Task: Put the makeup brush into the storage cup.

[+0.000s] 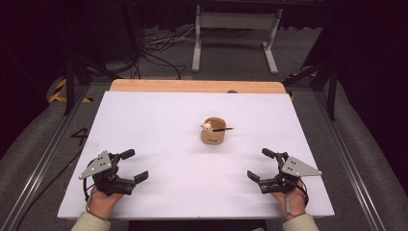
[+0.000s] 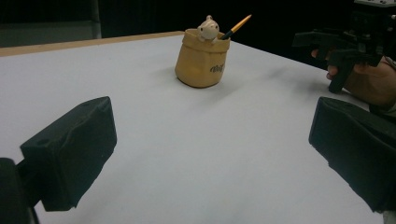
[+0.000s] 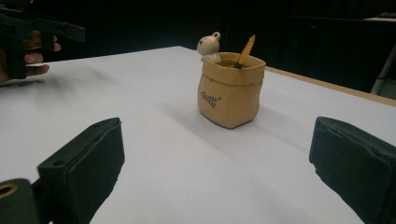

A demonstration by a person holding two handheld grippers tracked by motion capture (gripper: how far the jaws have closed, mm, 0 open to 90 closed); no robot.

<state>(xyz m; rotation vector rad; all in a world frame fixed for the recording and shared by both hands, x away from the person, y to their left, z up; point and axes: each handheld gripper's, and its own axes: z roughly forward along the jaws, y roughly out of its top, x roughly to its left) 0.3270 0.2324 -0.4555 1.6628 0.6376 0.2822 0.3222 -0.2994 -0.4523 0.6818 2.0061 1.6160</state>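
Resting low at the near edge of the white table, the left gripper and the right gripper both have their jaws spread wide with nothing between them, each in one of the person's hands. Farther out, near the table's middle and well apart from both, stands the tan sack-shaped holder, upright, with a small pale animal figure at its rim and a pencil leaning inside. Judging by this layout, the work has hardly begun: nothing is grasped, the holder and pencil look untouched, and the whole reach toward them remains.
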